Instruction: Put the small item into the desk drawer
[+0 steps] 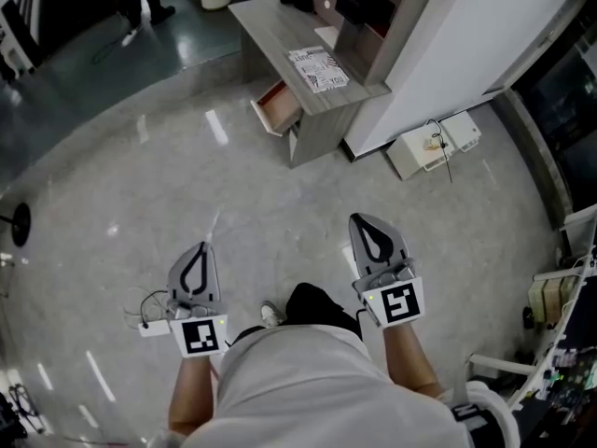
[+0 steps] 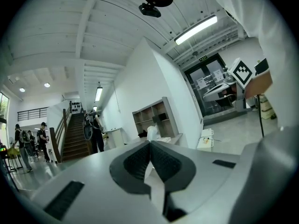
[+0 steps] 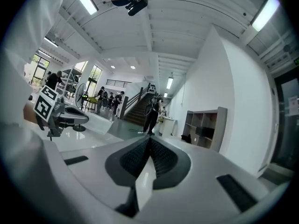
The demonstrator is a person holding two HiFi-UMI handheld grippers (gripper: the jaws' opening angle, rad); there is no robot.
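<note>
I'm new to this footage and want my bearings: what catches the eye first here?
The left hand-held gripper and the right hand-held gripper hang low over the grey floor, jaws together, nothing in them. Ahead stands a wooden desk with its drawer open and a printed sheet on top.

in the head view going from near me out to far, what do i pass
left gripper and right gripper side by side, both shut and empty → floor → open desk drawer → printed sheet on the desk → shelf unit
</note>
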